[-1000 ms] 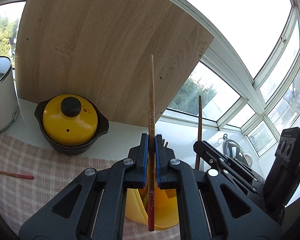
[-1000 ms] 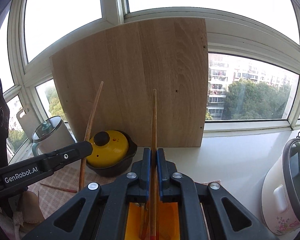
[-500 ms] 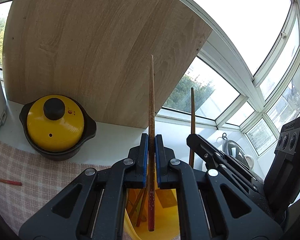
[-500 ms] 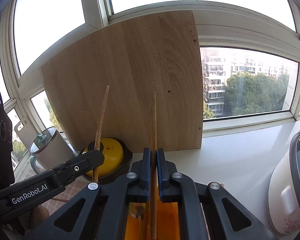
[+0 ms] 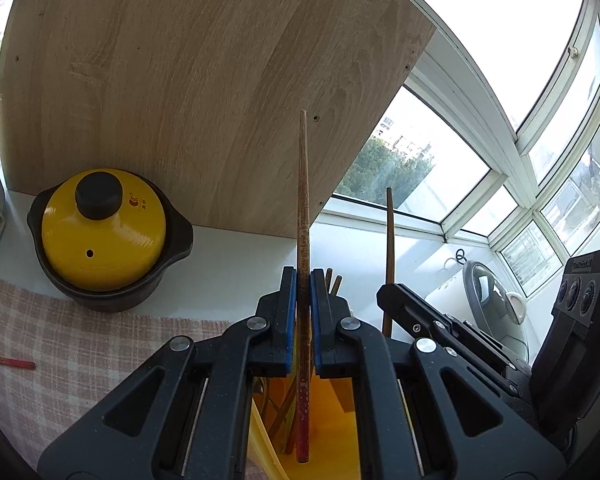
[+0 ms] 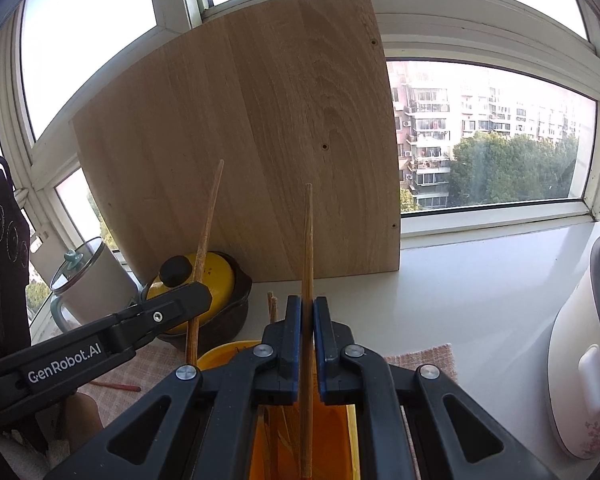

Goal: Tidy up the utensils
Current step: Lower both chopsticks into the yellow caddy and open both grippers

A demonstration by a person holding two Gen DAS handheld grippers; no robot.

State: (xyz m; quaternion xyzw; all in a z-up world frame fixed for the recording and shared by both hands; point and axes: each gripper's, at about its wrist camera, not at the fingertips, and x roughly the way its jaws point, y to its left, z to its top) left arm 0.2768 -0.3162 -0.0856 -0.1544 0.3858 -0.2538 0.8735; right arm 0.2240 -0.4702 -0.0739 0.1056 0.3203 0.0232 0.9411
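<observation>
The left gripper (image 5: 303, 312) has its blue-padded jaws pinched on an upright red-tipped chopstick (image 5: 302, 240), whose lower end hangs inside the yellow holder (image 5: 340, 420) among other sticks. The right gripper (image 6: 308, 340) likewise clamps a plain wooden chopstick (image 6: 307, 248) upright over the same holder, its tip seemingly inside. Behind stand a yellow-lidded pot (image 5: 104, 236) and wooden board (image 5: 204, 80); another red-tipped stick (image 5: 8, 361) lies on the checked cloth (image 5: 80, 352).

Yellow pot (image 5: 104, 232) left, kettle (image 6: 584, 364) right, wooden board (image 6: 244, 152) behind; bare sill (image 6: 460, 280) between.
</observation>
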